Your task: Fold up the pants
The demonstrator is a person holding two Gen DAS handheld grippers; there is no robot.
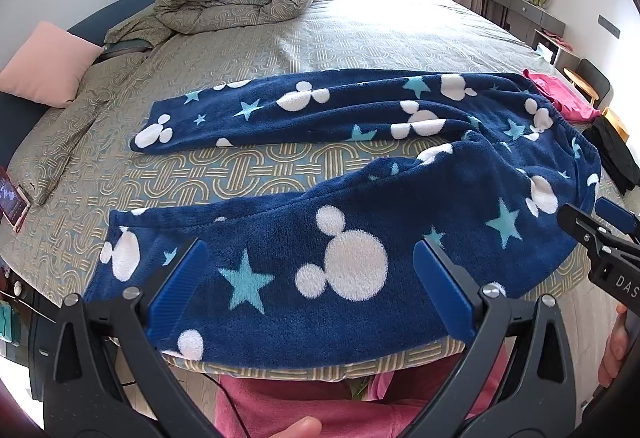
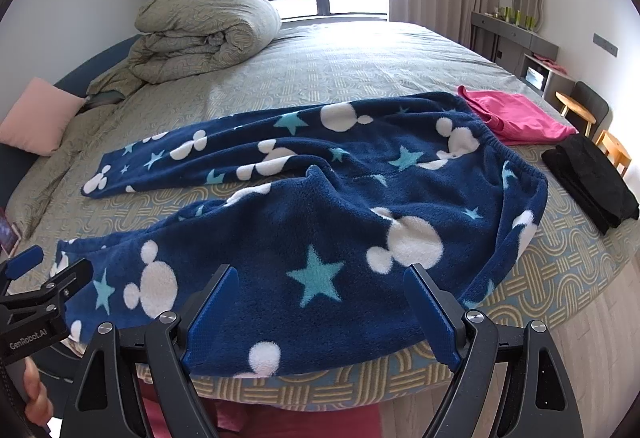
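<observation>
Patterned bed (image 2: 540,278), navy fleece pants (image 2: 320,206), pink garment (image 2: 516,116), black garment (image 2: 588,174), rolled duvet (image 2: 200,34), pink pillow (image 2: 40,114)

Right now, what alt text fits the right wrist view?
Navy pants lie spread on a bed, legs apart, the right gripper open above the near leg. A pink garment and black garment lie to the right.

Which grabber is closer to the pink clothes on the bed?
Right. The right gripper hovers over the pants toward their waist end, beside the pink clothes. The left gripper hovers farther along the leg.
</observation>
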